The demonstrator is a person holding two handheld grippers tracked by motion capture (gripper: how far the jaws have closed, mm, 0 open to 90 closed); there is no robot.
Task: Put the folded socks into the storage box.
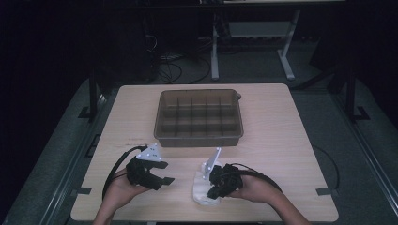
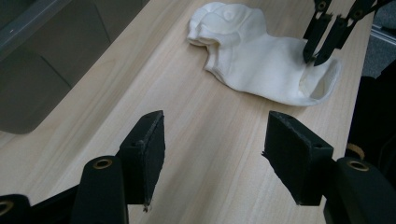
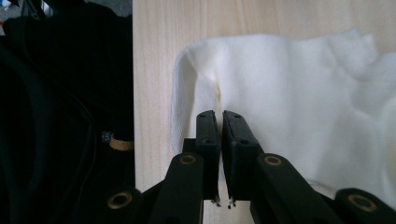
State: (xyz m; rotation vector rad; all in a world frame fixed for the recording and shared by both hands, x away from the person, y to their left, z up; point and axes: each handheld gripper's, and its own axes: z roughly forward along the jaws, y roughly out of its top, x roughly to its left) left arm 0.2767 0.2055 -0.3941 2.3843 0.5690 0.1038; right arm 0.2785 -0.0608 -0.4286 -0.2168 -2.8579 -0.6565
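Dim room, cables and desk legs beyond a pale wooden table (image 1: pixel 281 140). From the high view, a brown divided tray (image 1: pixel 199 117) sits mid-table, its compartments looking bare. A white sock (image 1: pixel 202 190) lies near the front edge, well apart from the tray. The left gripper (image 1: pixel 162 179) hovers just left of the sock, apart from it. The right gripper (image 1: pixel 215 188) rests on the sock from its right side.

In the left gripper view, the jaws stand wide apart with bare wood between them; this gripper is released and carries nothing. Ahead lies the sock (image 2: pixel 261 60), its toe end bunched at the far side and its cuff mouth toward the table edge. The right gripper (image 2: pixel 314 59) comes down there with its tips pressed together on the cloth just beside the cuff.

In the right gripper view, the jaws are nearly closed, a thin slit between them, their tips on the sock (image 3: pixel 299 102) next to the cuff rim, where a small crease gathers. Whether a fold of cloth is actually pinched I cannot tell.

The sock looks light, soft and limp, not fragile; it will sag and slide on the wood. The cuff rim seems the best place to grip, with one pad inside the opening.
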